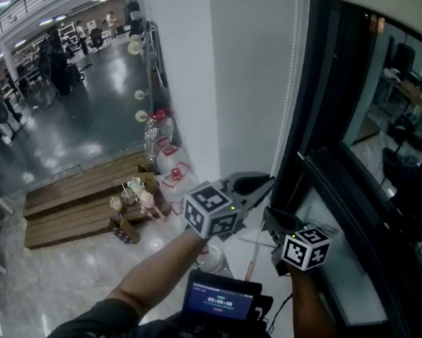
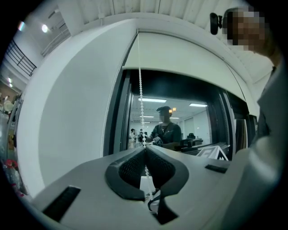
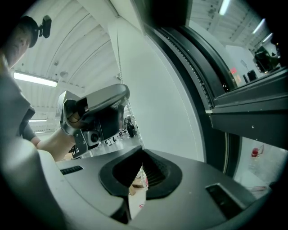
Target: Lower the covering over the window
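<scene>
Bead chain (image 2: 141, 90) is clamped in my left gripper (image 2: 145, 148), right gripper (image 3: 140, 152) closed just beside, so I should pull straight down, steadily.

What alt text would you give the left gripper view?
The left tongs are shut on a white bead chain that runs straight up to the white blind at the top of a dark window. A plain white wall fills the left side.
</scene>
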`<state>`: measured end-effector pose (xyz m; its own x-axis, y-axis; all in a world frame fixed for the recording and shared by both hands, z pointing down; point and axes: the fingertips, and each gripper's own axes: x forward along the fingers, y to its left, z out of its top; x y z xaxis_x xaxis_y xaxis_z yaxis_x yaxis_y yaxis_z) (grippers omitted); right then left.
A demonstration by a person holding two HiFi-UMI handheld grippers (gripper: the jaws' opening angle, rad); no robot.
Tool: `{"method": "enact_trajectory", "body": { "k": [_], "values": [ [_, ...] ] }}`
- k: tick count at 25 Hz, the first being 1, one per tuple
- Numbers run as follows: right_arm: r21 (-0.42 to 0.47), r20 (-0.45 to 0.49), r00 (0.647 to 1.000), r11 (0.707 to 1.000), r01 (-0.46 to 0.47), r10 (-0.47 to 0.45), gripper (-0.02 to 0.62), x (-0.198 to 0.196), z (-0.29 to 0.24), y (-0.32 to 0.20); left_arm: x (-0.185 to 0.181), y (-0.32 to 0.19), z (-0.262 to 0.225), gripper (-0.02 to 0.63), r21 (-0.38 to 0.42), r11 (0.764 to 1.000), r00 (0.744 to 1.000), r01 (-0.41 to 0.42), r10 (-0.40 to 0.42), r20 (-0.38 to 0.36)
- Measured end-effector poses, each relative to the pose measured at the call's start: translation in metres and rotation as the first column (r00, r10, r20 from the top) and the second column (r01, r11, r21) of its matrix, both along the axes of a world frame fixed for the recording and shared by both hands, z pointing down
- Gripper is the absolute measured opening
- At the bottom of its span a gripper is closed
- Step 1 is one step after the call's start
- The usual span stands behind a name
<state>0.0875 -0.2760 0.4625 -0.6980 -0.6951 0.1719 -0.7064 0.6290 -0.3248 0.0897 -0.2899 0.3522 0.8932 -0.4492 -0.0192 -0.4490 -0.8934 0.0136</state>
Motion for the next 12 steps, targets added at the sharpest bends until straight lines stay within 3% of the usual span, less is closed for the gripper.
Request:
{"method": "enact_trajectory", "body": {
  "k": [3, 4, 7, 12],
  "values": [
    [-0.007, -0.042, 0.999, 1.000, -0.007, 0.007, 0.005, 0.001, 0.005, 0.003, -0.001, 0.001, 0.003, -0.003, 0.002, 1.000, 1.000, -0.002, 0.002, -0.007],
    [0.001, -0.073, 0.997, 1.000, -0.022, 0.022, 0.037, 0.004, 0.004, 0.003, -0.002, 0.000, 0.003, -0.003, 0.004, 1.000, 1.000, -0.001, 0.001, -0.009],
    [0.062, -0.134, 0.989, 0.996, -0.057, 0.065, 0.044, 0.012, -0.015, 0.007, -0.009, -0.001, 0.004, -0.003, 0.010, 1.000, 1.000, 0.012, -0.012, -0.019],
    [0.114, -0.171, 0.985, 0.993, -0.001, 0.020, 0.051, 0.013, -0.054, 0.022, -0.014, 0.001, 0.001, -0.005, -0.012, 1.000, 0.999, -0.004, 0.004, -0.053]
  ]
}}
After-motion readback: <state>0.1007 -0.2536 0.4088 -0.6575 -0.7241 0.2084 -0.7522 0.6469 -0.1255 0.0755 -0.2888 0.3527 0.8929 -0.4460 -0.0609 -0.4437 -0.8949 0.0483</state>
